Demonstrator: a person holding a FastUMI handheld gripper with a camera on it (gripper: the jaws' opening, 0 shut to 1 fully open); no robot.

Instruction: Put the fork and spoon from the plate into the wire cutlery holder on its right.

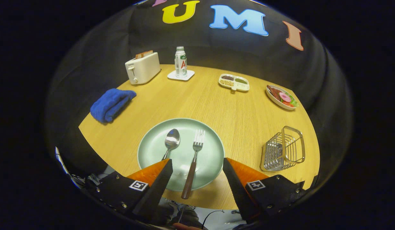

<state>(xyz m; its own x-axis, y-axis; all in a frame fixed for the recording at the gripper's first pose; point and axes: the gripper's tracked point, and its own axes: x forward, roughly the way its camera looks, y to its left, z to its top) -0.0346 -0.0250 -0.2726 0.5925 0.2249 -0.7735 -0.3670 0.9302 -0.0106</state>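
Claw [197, 166] was held apart over fork [193, 163]; spoon [170, 142] lay close beside, so it could be nudged off plate [152, 143].

Single fisheye camera rides on gripper [197, 166], above and behind fingers, looking forward and down along them. Jaws wide apart, holding nothing. Faces across tabletop [200, 99] toward booth wall. Near edge of tabletop close below; plate [152, 150] just ahead of fingers; toaster [142, 68] and bottle [181, 62] far, near wall.
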